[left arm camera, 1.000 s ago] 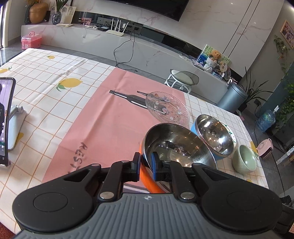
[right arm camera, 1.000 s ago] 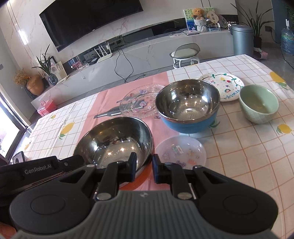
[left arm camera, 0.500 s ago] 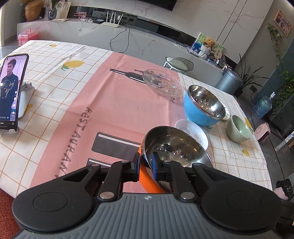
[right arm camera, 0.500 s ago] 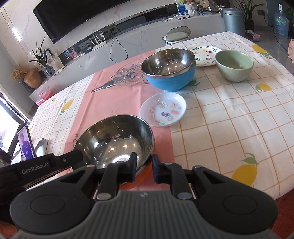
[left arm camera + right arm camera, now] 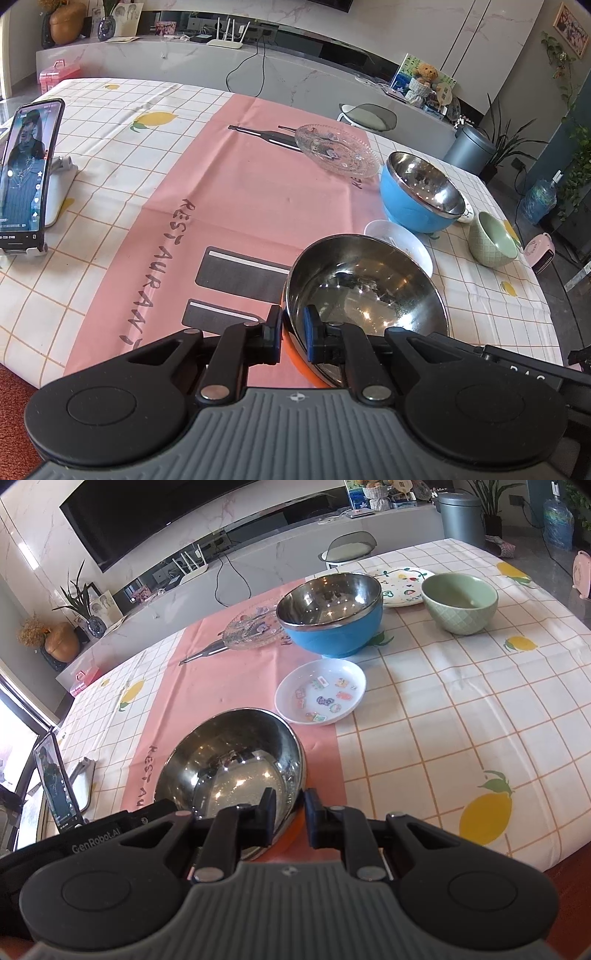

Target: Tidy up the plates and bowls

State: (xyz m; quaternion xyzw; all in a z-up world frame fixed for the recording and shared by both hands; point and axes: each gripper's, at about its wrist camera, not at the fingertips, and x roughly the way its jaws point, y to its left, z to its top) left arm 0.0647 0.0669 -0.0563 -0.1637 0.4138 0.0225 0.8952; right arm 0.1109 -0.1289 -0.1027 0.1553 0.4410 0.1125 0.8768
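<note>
A steel bowl with an orange outside [image 5: 365, 291] [image 5: 232, 760] is low over the pink runner near the table's front edge. Both grippers hold it by the rim. My left gripper [image 5: 291, 332] is shut on the rim's left side, one pad inside and one outside. My right gripper [image 5: 290, 812] is shut on the rim's right side in the same way. Beyond it lie a small white sticker plate [image 5: 321, 698], a blue steel-lined bowl [image 5: 332, 616], a clear glass plate [image 5: 336, 149], a green bowl [image 5: 458, 602] and a painted white plate [image 5: 402, 587].
A phone on a white stand [image 5: 26, 177] is at the table's left side. The checked lemon tablecloth [image 5: 461, 720] stretches to the right of the runner. A chair [image 5: 369, 114] and a grey bin [image 5: 469, 147] stand beyond the far edge.
Both grippers have drawn the orange bowl back from beside the blue bowl toward the table's front edge and a little lower. The small white plate has come into view.
</note>
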